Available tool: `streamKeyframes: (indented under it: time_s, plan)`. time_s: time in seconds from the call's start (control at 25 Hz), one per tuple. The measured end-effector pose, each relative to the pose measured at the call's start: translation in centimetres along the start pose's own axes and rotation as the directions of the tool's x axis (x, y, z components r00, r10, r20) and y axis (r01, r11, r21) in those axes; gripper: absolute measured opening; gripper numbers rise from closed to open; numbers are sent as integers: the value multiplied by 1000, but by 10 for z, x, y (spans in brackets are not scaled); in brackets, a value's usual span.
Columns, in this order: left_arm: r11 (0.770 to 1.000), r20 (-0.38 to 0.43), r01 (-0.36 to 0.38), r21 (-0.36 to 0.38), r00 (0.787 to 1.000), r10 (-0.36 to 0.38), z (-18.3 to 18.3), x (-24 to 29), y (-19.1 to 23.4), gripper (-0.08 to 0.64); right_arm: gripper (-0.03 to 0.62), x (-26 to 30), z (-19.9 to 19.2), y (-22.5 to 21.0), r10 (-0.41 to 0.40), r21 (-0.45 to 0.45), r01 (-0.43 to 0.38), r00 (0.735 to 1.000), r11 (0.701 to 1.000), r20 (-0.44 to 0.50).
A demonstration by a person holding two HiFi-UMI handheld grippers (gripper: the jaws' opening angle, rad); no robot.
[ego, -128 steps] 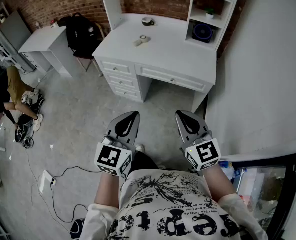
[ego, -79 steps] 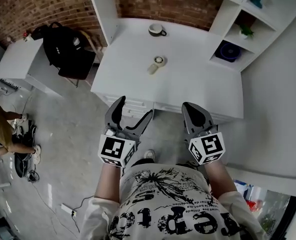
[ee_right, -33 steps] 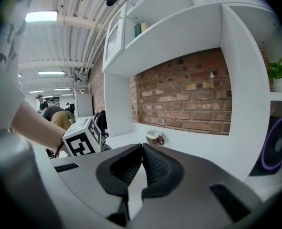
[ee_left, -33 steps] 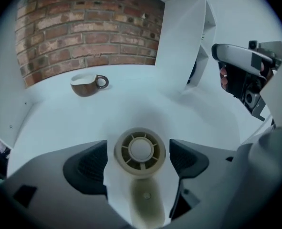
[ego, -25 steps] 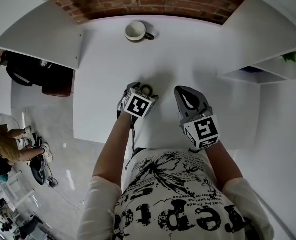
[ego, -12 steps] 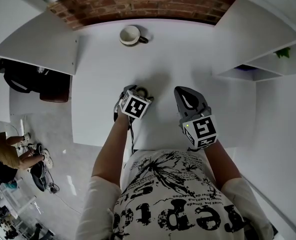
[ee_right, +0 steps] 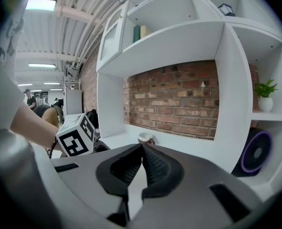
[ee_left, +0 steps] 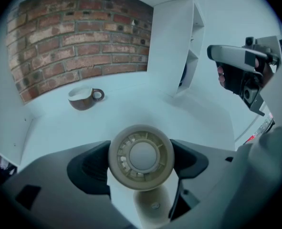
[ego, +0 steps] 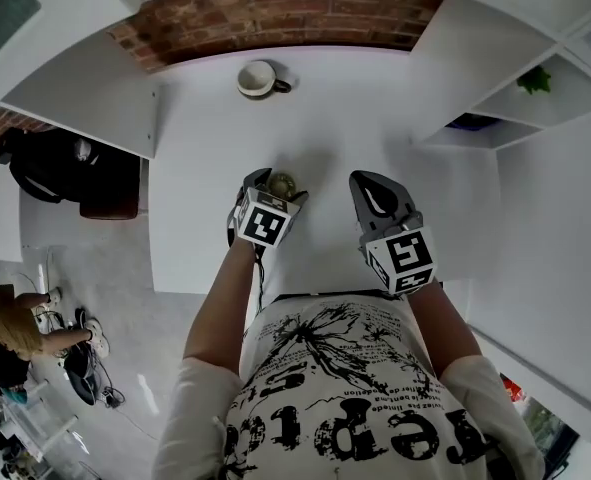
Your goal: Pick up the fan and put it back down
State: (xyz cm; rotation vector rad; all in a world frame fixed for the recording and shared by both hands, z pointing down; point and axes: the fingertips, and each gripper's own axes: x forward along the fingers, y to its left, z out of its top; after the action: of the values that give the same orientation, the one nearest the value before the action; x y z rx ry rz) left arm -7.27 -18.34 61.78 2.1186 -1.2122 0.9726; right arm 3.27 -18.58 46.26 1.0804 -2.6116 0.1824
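A small beige hand-held fan sits between the jaws of my left gripper, its round head facing the camera and its handle pointing down. Both jaws press on the sides of the head. In the head view the fan peeks out beyond the left gripper above the white desk. I cannot tell whether it still touches the desk. My right gripper hovers to its right, shut and empty, its tips meeting.
A brown mug stands at the back of the desk by the brick wall. On the right, shelf cubbies hold a purple round fan and a potted plant. A black backpack lies on the floor to the left.
The person has walked up to the desk and the left gripper has reached the fan. Over the last second both grippers have barely moved; the head view has shifted slightly.
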Motion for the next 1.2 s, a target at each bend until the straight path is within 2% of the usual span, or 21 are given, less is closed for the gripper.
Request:
streamKeyframes:
  time_s: [0.12, 0.24, 0.36, 0.48, 0.68, 0.92, 1.0, 1.2]
  plan:
    - [1000, 99, -1, 23, 995, -1, 19, -31, -4, 385, 15, -13, 10, 10, -21, -6, 21, 1000, 1000, 17]
    - [999, 195, -12, 41, 981, 4, 34, -64, -10, 385, 15, -27, 20, 20, -43, -5, 43, 999, 999, 32]
    - [998, 282, -47, 52, 959, 30, 53, -94, -8, 385, 15, -35, 32, 24, -64, -8, 65, 996, 998, 65]
    - [997, 371, -73, 30, 927, 56, 67, -129, -9, 385, 15, -47, 43, 31, -79, -8, 80, 993, 997, 91]
    - [993, 530, -110, 45, 845, 69, 97, -196, -15, 385, 15, -66, 71, 38, -104, -25, 110, 983, 994, 154]
    - [991, 640, -124, 40, 765, 70, 113, -258, -22, 385, 15, -84, 95, 43, -118, -42, 130, 971, 991, 207]
    - [991, 684, -127, 47, 727, 61, 117, -280, -26, 385, 15, -89, 103, 46, -117, -49, 131, 967, 990, 227]
    - [989, 793, -130, 73, 609, 22, 121, -333, -37, 385, 15, -98, 118, 57, -106, -70, 130, 956, 989, 272]
